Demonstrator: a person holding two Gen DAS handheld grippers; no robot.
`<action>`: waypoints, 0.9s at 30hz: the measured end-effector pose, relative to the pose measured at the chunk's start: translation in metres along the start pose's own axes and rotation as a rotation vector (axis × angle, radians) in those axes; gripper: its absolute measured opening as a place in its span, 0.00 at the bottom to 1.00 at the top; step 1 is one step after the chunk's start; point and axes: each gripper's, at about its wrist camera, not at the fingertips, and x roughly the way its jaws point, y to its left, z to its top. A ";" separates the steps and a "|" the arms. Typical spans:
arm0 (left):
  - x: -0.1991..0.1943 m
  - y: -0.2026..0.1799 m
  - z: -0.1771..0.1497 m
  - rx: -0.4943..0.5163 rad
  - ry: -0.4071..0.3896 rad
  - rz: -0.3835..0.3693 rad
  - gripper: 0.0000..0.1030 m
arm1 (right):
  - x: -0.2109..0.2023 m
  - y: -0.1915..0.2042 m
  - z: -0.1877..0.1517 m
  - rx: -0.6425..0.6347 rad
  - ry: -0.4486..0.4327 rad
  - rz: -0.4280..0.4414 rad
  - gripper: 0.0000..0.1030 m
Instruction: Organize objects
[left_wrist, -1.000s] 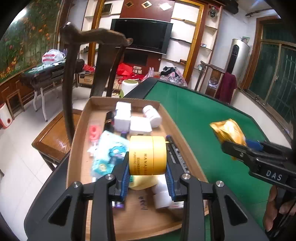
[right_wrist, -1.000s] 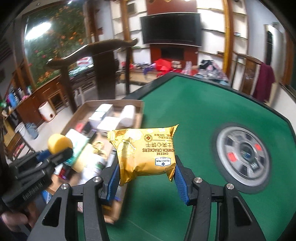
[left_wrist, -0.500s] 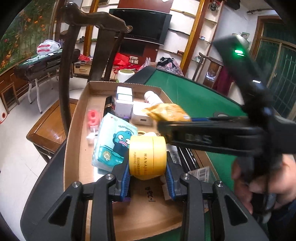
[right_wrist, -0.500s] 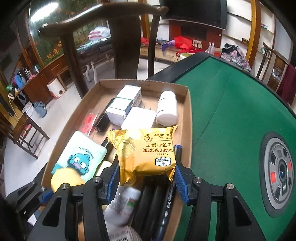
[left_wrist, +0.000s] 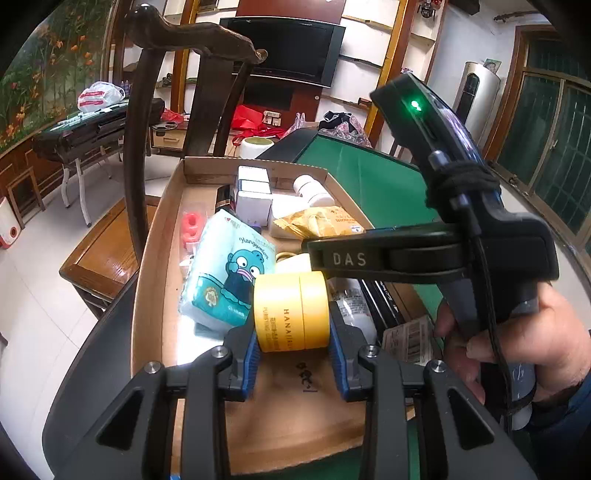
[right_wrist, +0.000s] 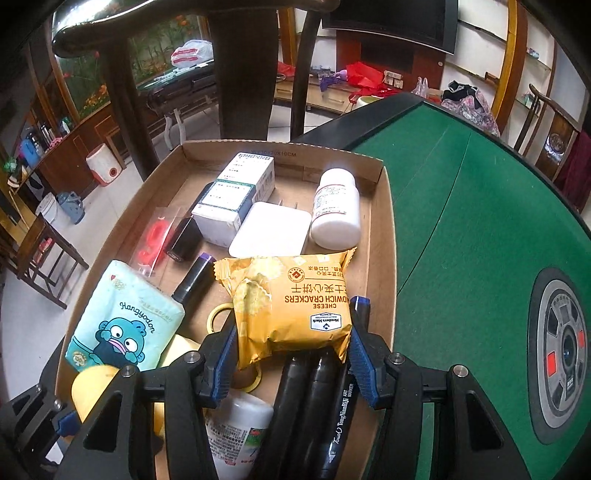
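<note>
A yellow round jar (left_wrist: 291, 310) is clamped sideways between the blue pads of my left gripper (left_wrist: 291, 334), just above the near end of the cardboard tray (left_wrist: 155, 258). My right gripper (right_wrist: 291, 350) reaches in over the tray's middle with a gold cheese cracker packet (right_wrist: 291, 299) between its pads. Its jaws are opening, and the pads still touch the packet's sides. The packet (left_wrist: 317, 225) hangs low over black markers (right_wrist: 314, 398) and a white bottle lying on its side (right_wrist: 236, 432). The jar (right_wrist: 92, 384) also shows at the right wrist view's lower left.
The tray holds a blue cartoon tissue pack (right_wrist: 125, 317), white boxes (right_wrist: 236, 192), a white charger (right_wrist: 271, 229), a white pill bottle (right_wrist: 336, 210) and red candles (right_wrist: 151, 243). Green felt table (right_wrist: 480, 221) lies right of it. A dark wooden chair (left_wrist: 136, 147) stands behind. A person's hand (left_wrist: 517, 339) grips the right handle.
My right gripper carried the cracker packet from above the green felt leftward and down over the tray. The left gripper stayed in place with the jar.
</note>
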 end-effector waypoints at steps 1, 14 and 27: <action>0.000 -0.001 -0.001 0.003 0.000 0.007 0.31 | 0.000 0.001 0.000 -0.006 0.000 -0.003 0.61; -0.002 -0.009 -0.006 -0.005 -0.009 0.033 0.52 | -0.031 -0.005 -0.012 -0.028 -0.070 -0.033 0.83; -0.016 -0.027 -0.005 0.029 -0.111 0.153 0.88 | -0.091 -0.033 -0.047 0.053 -0.252 -0.103 0.97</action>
